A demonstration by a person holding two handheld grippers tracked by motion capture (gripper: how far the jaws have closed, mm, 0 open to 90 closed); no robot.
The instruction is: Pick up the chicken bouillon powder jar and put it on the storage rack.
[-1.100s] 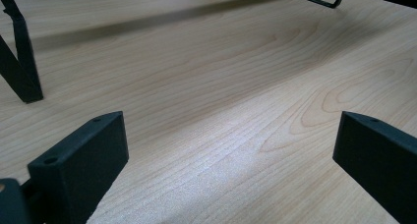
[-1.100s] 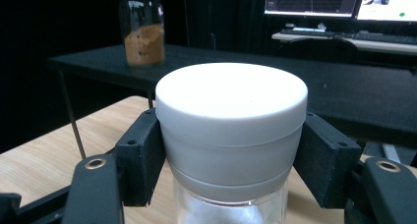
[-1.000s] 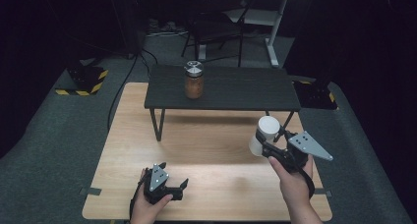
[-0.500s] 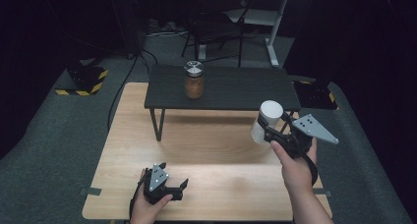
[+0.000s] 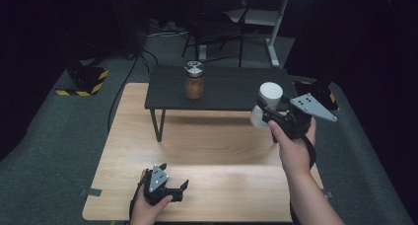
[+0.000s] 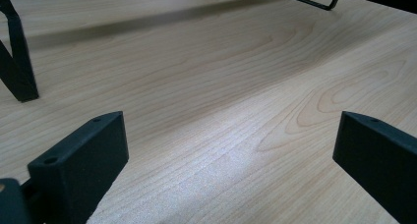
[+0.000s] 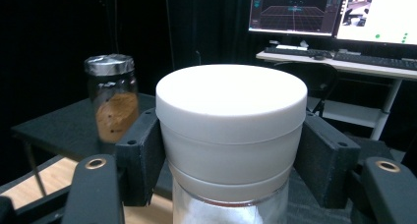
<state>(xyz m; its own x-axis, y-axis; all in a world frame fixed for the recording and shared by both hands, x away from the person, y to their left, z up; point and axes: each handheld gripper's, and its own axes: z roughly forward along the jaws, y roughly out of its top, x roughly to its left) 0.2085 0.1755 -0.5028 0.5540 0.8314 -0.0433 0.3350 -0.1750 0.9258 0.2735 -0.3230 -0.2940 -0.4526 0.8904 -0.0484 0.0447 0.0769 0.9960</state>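
Observation:
My right gripper [image 5: 263, 111] is shut on a white-lidded jar [image 5: 266, 102], which hangs in the air at the right end of the low black shelf [image 5: 222, 94]. In the right gripper view the jaws clamp the white-lidded jar [image 7: 231, 126] just under its lid. A glass jar of brown stuff with a silver lid [image 5: 194, 80] stands on the shelf's left part, and this brown jar [image 7: 111, 97] appears to the left behind the held one. My left gripper [image 5: 178, 188] rests low on the wooden table [image 5: 217, 151] near its front edge, open, with bare wood between its fingers [image 6: 81, 160].
The black shelf stands on thin metal legs [image 5: 157, 124] over the back half of the table. Behind it are a chair [image 5: 217, 18] and a desk with monitors [image 7: 334, 10] and a keyboard. Grey carpet surrounds the table.
My right gripper has risen with the white-lidded jar, from beside the shelf's right leg to above the shelf's level. The left gripper has stayed put.

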